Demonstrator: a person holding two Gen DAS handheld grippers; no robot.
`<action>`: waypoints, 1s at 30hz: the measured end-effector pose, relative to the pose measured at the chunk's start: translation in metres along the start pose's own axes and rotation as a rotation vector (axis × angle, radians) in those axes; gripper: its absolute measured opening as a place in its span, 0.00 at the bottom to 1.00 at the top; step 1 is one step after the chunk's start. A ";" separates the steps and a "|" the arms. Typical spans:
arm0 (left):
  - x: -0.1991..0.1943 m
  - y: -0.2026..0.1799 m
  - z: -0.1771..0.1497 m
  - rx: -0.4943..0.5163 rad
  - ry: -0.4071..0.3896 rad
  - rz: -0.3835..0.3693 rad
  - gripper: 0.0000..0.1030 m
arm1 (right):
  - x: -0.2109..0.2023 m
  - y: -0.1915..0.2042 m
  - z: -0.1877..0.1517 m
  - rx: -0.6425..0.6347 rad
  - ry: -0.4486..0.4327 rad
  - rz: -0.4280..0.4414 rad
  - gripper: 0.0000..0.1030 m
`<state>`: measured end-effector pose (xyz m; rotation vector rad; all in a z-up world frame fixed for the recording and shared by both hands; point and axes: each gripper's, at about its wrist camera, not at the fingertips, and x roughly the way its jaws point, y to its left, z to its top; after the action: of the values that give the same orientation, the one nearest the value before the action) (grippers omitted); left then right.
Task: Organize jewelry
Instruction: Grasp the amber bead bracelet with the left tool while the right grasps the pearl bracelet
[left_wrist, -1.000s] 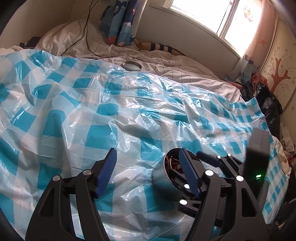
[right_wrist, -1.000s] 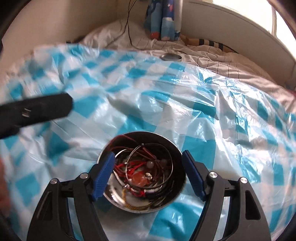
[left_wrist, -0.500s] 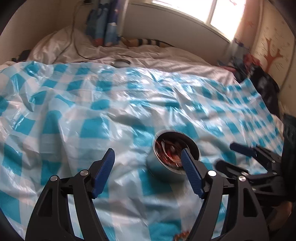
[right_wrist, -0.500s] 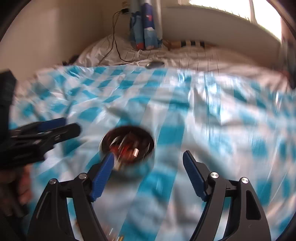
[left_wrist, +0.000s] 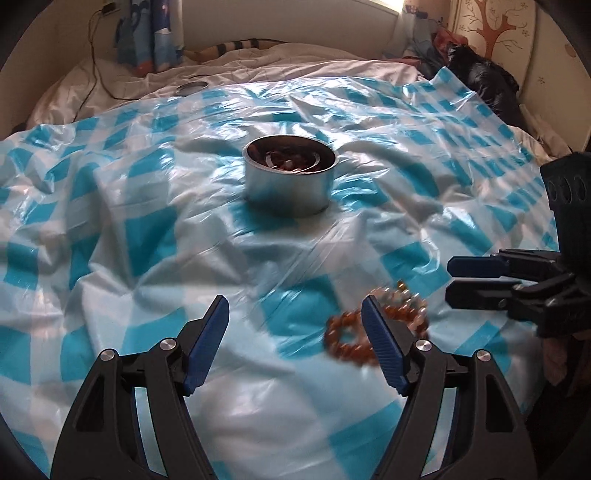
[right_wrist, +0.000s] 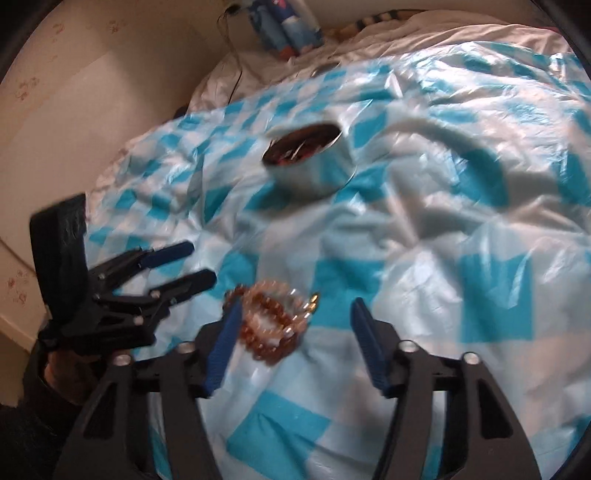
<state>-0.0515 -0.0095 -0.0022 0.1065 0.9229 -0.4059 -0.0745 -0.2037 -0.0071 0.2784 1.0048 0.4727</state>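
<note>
A round metal tin (left_wrist: 290, 173) with tangled jewelry inside stands on the blue-and-white checked plastic sheet (left_wrist: 147, 229); it also shows in the right wrist view (right_wrist: 308, 158). A pile of amber and pale bead bracelets (left_wrist: 351, 332) lies on the sheet near me, seen also in the right wrist view (right_wrist: 271, 321). My left gripper (left_wrist: 295, 339) is open and empty, its right finger just in front of the beads. My right gripper (right_wrist: 293, 343) is open and empty, with the beads just beyond its left finger.
The tin's lid (left_wrist: 190, 87) lies at the far edge of the sheet on white bedding. A cable (left_wrist: 94, 70) and a blue curtain (left_wrist: 147, 37) are at the back. Dark clothes (left_wrist: 480, 81) lie at the far right. A wall (right_wrist: 92, 92) borders the left.
Both grippers have pulled back from the tin, which now stands farther away. The bead bracelets have come into view close in front of both grippers.
</note>
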 end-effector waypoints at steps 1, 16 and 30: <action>-0.001 0.005 -0.001 -0.011 0.001 0.003 0.68 | 0.003 0.004 -0.001 -0.021 0.007 -0.019 0.44; 0.024 -0.015 -0.009 0.138 0.085 0.068 0.68 | 0.019 0.011 -0.006 -0.243 -0.028 -0.480 0.36; 0.028 -0.025 -0.002 0.226 0.050 0.136 0.69 | 0.016 0.004 -0.001 -0.208 -0.034 -0.484 0.40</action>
<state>-0.0475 -0.0403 -0.0230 0.3859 0.9112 -0.3815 -0.0690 -0.1924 -0.0176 -0.1444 0.9425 0.1275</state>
